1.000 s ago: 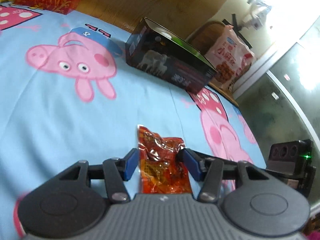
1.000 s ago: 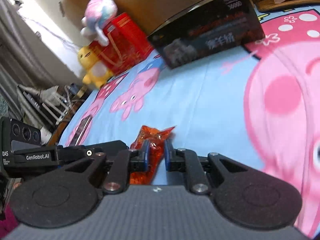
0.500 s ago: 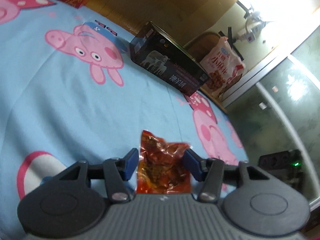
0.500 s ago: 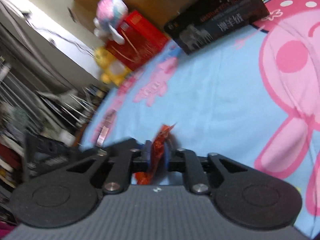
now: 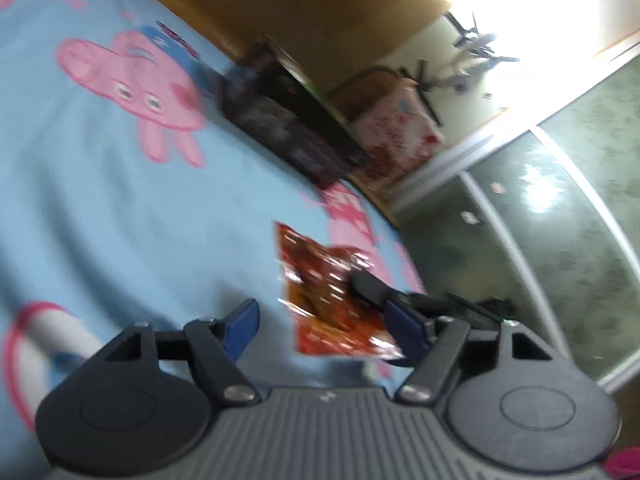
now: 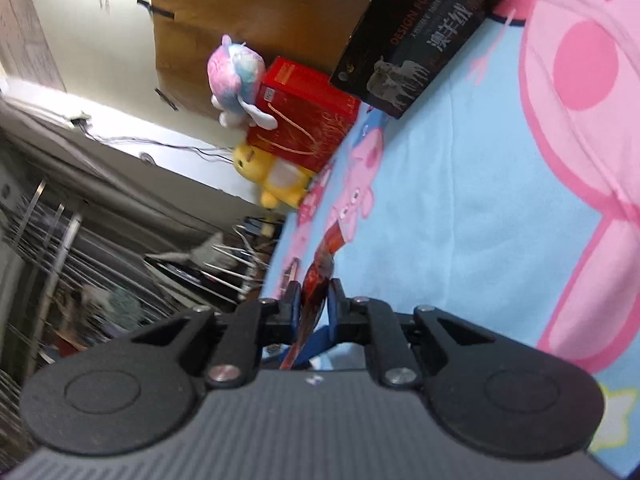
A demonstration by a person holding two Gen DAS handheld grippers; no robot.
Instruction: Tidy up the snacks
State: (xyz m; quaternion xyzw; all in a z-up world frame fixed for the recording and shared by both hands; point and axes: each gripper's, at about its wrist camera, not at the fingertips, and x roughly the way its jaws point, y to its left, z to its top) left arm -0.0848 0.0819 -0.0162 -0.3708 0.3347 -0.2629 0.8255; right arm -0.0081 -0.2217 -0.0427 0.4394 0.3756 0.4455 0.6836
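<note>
Snack packet point(image 6: 318, 280) pinched in right gripper point(image 6: 314, 294), left gripper point(image 5: 320, 322) opening, prob. clear.

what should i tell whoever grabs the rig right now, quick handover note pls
Right gripper: clamped on the red snack packet, closing tighter.
Left gripper: jaws opening, pads off the same packet, which sits between them.
Black box open near the headboard, on the blue bedsheet.
Done: packet picked up, passed to the right.
Left: probably place it in the box; other snacks not visible.
</note>
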